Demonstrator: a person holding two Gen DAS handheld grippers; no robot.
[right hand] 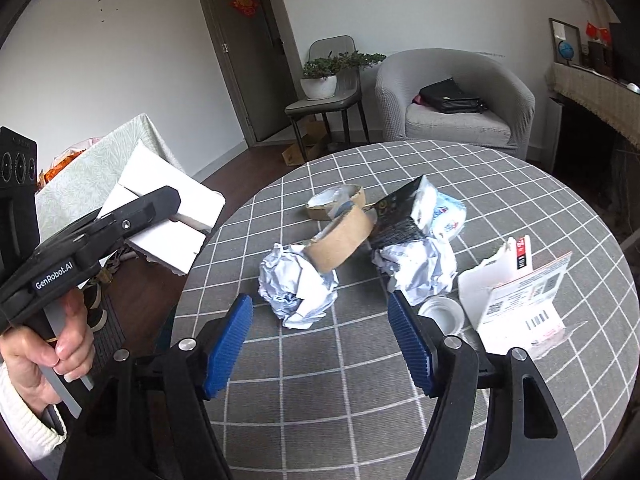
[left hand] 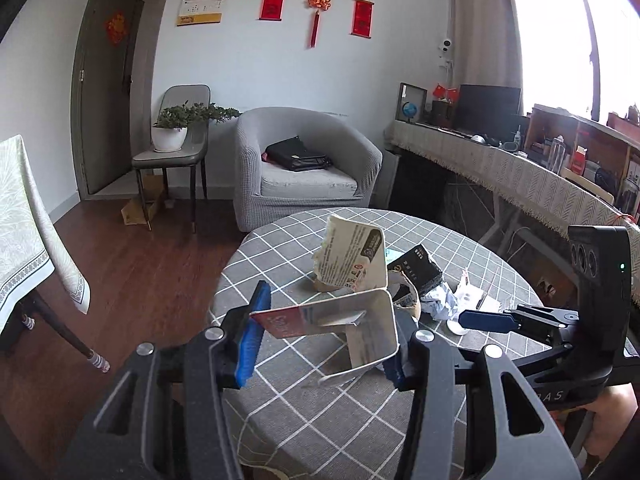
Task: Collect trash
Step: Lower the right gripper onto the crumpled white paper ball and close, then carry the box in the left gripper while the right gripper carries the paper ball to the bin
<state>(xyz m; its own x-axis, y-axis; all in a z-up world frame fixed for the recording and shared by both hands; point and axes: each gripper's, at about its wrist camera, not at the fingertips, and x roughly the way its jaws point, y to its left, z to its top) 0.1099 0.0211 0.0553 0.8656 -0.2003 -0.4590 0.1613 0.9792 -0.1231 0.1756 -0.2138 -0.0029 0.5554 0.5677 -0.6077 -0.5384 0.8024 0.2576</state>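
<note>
Left gripper (left hand: pixel 320 336) grips carton (left hand: pixel 340 320) over table edge (left hand: pixel 224 280).

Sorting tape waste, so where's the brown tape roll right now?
Right wrist view: the brown tape roll lies mid-table, tilted against a crumpled paper ball, left of the black carton.

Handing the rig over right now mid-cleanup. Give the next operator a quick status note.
Left gripper: shut on a torn white carton piece, lifted off the table.
Right gripper: open, empty, hovering above a crumpled paper ball.
Still on the round checked table: second paper ball, two tape rolls, black packet, small white lid, torn box pieces.
No bin is in view.
Left: drop the carton piece, then collect the rest.
</note>
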